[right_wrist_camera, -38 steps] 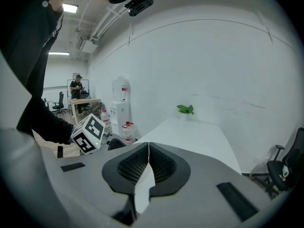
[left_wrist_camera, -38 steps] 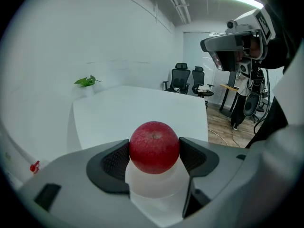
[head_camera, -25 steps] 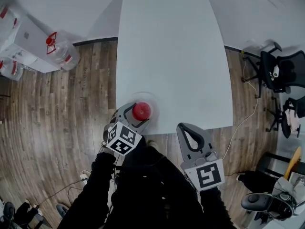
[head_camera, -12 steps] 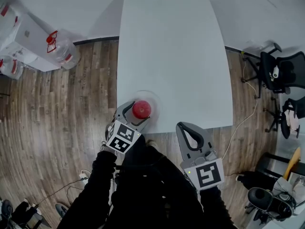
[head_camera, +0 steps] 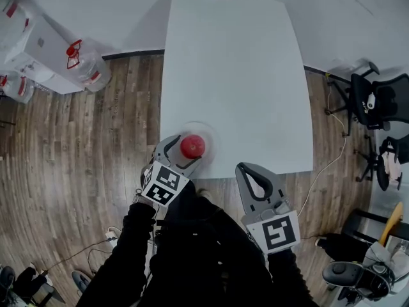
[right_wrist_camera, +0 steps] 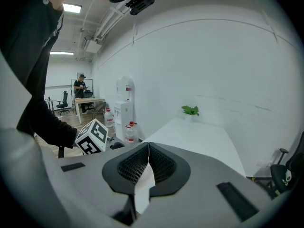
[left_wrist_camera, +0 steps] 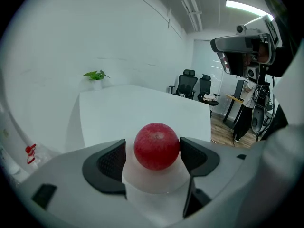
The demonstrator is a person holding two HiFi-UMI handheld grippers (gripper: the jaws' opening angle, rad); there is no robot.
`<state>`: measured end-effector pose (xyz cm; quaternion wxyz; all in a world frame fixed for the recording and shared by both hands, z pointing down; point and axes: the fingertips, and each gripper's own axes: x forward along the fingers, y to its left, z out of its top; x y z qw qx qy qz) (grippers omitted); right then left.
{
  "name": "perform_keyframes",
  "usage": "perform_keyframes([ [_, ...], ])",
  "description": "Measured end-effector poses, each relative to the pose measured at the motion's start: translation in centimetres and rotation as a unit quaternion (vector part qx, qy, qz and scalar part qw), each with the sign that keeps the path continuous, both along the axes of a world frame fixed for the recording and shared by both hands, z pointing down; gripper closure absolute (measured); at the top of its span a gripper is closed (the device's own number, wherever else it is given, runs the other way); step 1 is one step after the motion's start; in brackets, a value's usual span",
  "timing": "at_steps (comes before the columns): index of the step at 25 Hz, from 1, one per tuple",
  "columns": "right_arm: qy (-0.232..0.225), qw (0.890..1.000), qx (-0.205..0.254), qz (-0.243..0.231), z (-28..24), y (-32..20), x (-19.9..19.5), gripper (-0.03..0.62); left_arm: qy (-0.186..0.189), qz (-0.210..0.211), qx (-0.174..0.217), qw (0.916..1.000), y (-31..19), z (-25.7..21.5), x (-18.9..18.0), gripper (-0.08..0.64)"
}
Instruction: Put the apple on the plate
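We see apple resting on plate, near tabletop edge. Left tongs spread around apple, slight gap. Right tongs right of plate, closed, empty.

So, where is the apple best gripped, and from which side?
Grip the apple across its widest middle, one jaw on each flank, coming low from the near edge of the table, where the left gripper is. It is round and sits on a shallow plate, so its flanks stand exposed.
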<state>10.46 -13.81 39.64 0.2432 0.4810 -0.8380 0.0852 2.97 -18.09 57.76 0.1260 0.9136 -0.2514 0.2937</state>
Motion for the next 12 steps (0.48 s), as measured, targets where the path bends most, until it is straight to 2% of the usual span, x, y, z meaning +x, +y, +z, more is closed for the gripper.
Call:
perform_keyframes([
  [5,0.002,1.000,0.003,-0.005,-0.3,-0.3,-0.6,0.551,0.012,-0.004,0.002,0.9999,0.1,-1.3,-1.1,0.211],
  [9,0.000,1.000,0.011,-0.012,-0.7,-0.8,-1.2,0.551,0.025,-0.016,0.019,0.9994,-0.4,-3.0,-2.1,0.214],
  [11,0.000,1.000,0.016,-0.016,-0.9,-1.0,-1.3,0.551,0.030,-0.021,0.040,0.9985,-1.0,-4.8,-2.3,0.259],
  [12,-0.001,1.000,0.018,-0.018,-1.0,-1.0,-1.3,0.551,0.033,-0.027,0.052,0.9978,-1.3,-5.6,-2.4,0.322],
])
